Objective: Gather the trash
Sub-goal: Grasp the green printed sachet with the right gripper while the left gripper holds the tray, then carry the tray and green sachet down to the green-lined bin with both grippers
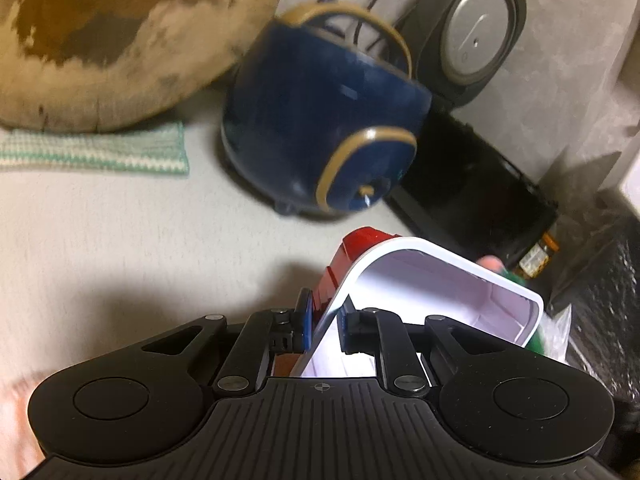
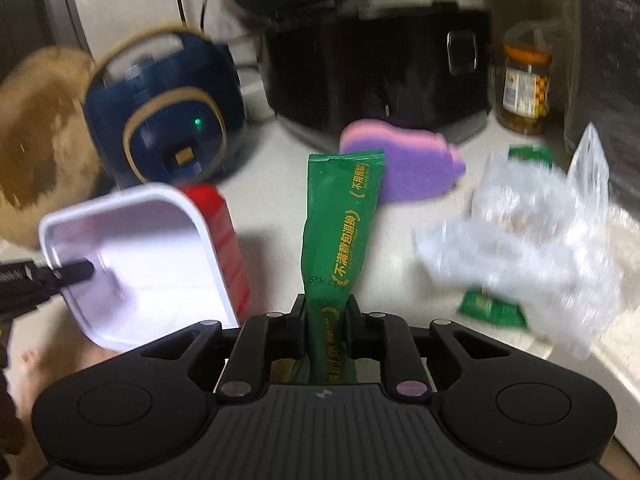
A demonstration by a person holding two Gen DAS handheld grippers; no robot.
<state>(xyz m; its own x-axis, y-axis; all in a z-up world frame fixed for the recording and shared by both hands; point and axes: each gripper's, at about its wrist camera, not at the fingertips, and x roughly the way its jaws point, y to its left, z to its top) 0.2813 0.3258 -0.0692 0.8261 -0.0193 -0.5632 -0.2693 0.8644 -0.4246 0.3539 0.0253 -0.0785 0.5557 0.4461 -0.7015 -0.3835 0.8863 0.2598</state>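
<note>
A: Left wrist view first: what has the left hand-held gripper got?

B: Its fingers pinch the rim of a white-lined container with a red outside, tipped on its side above the pale desk. As far as shows, nothing lies inside it.

A: And beyond it?

B: A blue appliance, a black cooker with its lid up, a worn round board on a striped cloth.

A: Right wrist view?

B: The right hand-held gripper is pressed onto a green sachet, standing upright. The container is held at left. Crumpled clear plastic, probably a bag, lies right over another green packet. A jar of yellowish contents stands beside the cooker.
</note>
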